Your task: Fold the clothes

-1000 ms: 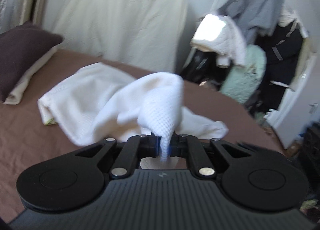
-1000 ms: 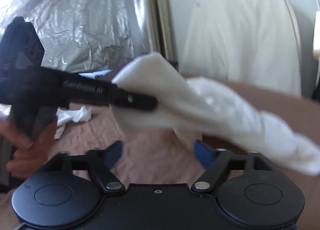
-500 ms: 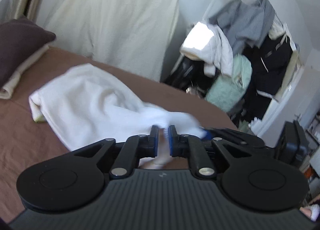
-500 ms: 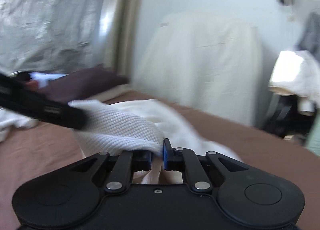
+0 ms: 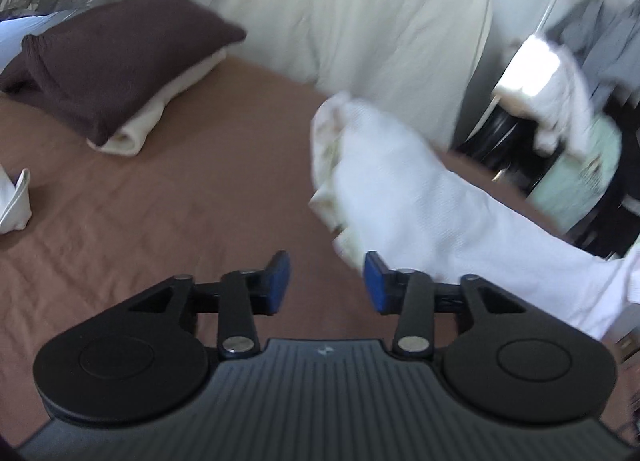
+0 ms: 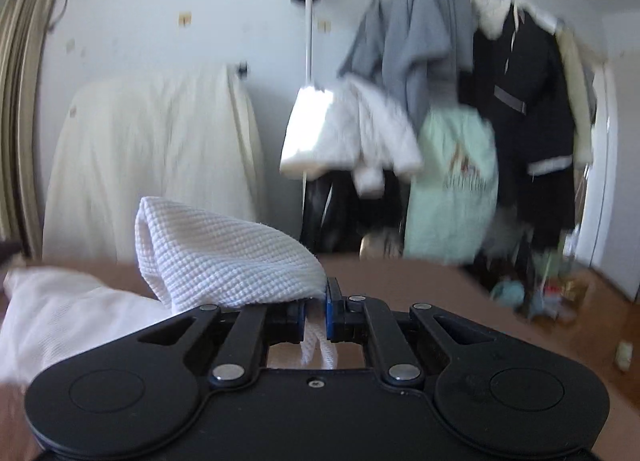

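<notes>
writing: none legible | right gripper (image 6: 316, 309): jaws clamped on white waffle-knit garment (image 6: 228, 257), bunched at 11 o'clock | left gripper (image 5: 325, 281): jaws opening, nothing between | brown bed sheet (image 5: 160, 197); dark pillow (image 5: 116, 57) at 10 o'clock; clothes rack (image 6: 460, 109), blurred, possibly coats

On the bed (image 5: 168, 197) I count one white waffle-weave garment (image 5: 404, 197) toward its right edge, two stacked pillows at its far left corner, a dark brown pillow (image 5: 116, 57) on top of a cream pillow (image 5: 160, 109), and one small white folded cloth (image 5: 16, 201) at its left edge. Beyond the far edge stands one large cream-covered shape (image 6: 152, 157) against the wall. One clothes rack (image 6: 460, 109) beside it carries many hanging garments, too blurred and overlapped to count exactly, and two sets of tongs are in view, one per camera.
</notes>
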Demonstrator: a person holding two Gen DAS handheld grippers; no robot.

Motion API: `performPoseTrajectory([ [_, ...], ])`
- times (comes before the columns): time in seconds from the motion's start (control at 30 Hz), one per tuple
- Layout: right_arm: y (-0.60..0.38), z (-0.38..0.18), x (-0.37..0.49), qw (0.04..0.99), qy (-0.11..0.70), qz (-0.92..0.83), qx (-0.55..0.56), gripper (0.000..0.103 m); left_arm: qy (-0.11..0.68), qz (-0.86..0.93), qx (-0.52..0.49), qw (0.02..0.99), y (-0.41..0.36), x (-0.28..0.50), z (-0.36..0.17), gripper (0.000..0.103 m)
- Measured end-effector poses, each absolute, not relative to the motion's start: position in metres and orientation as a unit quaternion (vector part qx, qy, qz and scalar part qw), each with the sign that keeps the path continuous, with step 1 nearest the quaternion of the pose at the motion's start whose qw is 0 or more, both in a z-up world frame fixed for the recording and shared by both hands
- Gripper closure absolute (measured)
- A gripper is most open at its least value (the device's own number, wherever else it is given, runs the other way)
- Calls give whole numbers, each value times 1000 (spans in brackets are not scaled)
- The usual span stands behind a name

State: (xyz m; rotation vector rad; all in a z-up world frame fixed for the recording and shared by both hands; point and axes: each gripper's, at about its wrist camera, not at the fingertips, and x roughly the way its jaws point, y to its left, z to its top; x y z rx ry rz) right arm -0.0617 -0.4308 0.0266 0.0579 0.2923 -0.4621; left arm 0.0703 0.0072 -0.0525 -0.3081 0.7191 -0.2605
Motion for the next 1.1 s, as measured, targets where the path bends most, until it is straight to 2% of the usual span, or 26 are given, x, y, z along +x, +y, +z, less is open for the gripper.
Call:
performPoseTrajectory([
  [0.17,-432,-19,-53,955,191,-227,9,94,377,-121,-116,911,-16,87,-79,60],
  [0.23,-437,-26,-53,953,198,-229,19,94,376,-136,-137,906,-20,92,-84,56],
  [0.37,-447,-25,-57,952,205,-225,35,94,368,-147,-177,901,-30,101,-93,51],
  [0.7,-449,-36,-71,953,213,-215,28,93,384,-120,-139,905,-63,134,-116,49],
  [0.83,-451,-37,-75,957,208,-200,28,93,380,-130,-174,899,-58,148,-117,42],
  [1.1,-454,-32,-90,965,223,-137,16,93,402,-159,-224,874,-46,157,-117,42],
])
